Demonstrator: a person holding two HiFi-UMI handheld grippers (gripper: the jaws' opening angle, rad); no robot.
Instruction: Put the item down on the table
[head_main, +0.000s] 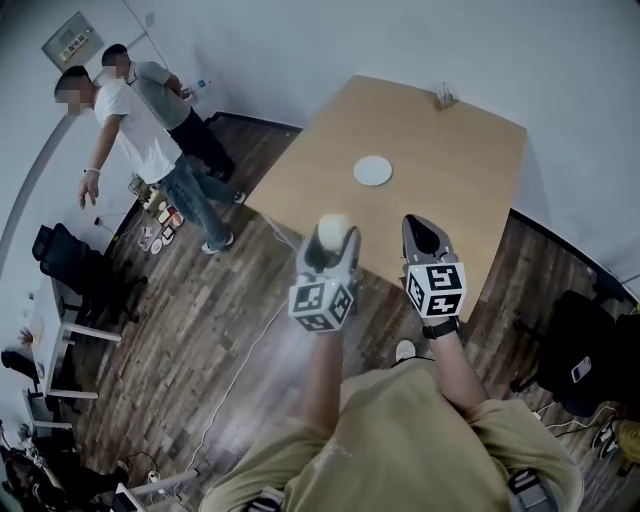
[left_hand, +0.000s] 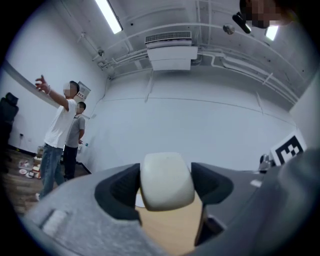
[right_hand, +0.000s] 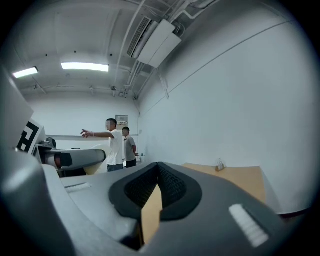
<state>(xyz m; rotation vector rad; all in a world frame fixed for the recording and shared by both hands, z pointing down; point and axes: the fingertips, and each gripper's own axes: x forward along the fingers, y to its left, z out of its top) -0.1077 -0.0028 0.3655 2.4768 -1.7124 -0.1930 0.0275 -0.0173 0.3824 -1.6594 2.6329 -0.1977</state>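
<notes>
Your left gripper (head_main: 332, 232) is clamped on a cream rounded block (left_hand: 166, 180) over the near edge of the wooden table (head_main: 440, 170). The 2 jaws of your right gripper (right_hand: 158, 175) meet, empty.

The item (left_hand: 166, 180) between the jaws of my left gripper (head_main: 333, 238) looks smooth and matt, cream-coloured, perhaps plastic; the pads (right_hand: 173, 188) of my right gripper (right_hand: 158, 186) are black with a fine ribbed texture, its body matt grey and slightly grainy; the table (head_main: 440, 170) is pale matt wood; the floor (head_main: 200, 330) is dark wood planks.
</notes>
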